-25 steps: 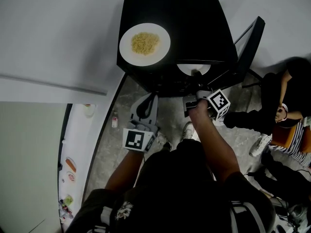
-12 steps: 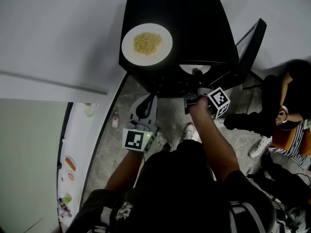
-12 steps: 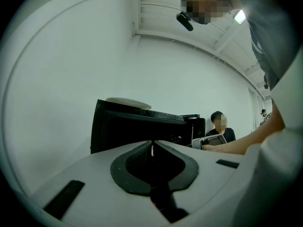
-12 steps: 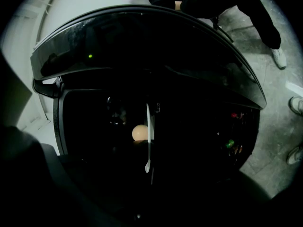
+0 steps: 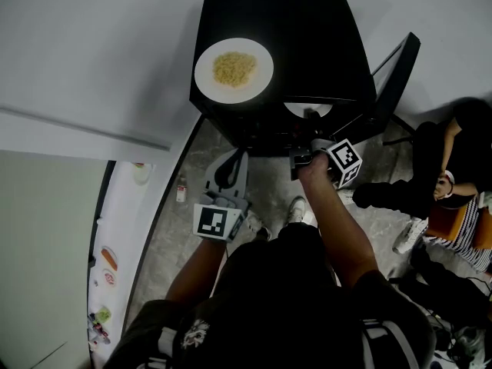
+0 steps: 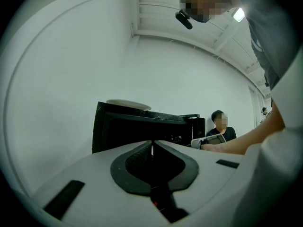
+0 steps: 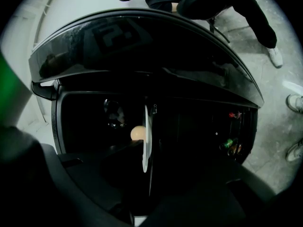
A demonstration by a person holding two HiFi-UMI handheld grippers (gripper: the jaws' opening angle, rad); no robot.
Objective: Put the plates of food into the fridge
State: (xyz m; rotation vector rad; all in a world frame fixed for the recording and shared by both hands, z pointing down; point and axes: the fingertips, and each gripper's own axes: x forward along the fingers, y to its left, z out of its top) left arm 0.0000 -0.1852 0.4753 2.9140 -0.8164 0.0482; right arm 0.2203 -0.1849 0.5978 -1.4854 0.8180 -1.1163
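Note:
A black fridge [image 5: 307, 29] stands with its door [image 5: 393, 79] swung open to the right. One white plate of yellow food [image 5: 234, 70] lies on the fridge's top, and its rim shows in the left gripper view [image 6: 128, 104]. A second white plate [image 5: 296, 110] sits inside the fridge mouth. In the right gripper view this plate [image 7: 147, 136] is edge-on between the jaws, with a round tan food piece [image 7: 138, 133] on it. My right gripper [image 5: 309, 129] has just been opening its jaws around that rim. My left gripper [image 5: 234, 158] hangs shut and empty before the fridge [image 6: 132, 131].
A person in dark clothes sits to the right of the door [image 5: 453, 167]. Bottles [image 7: 230, 145] stand in the door shelf. A white counter strip [image 5: 127, 229] with small items runs along the left, and a small bottle [image 5: 181, 191] stands on the floor beside it.
The head view has drifted slightly. Both grippers and both plates stay where they were.

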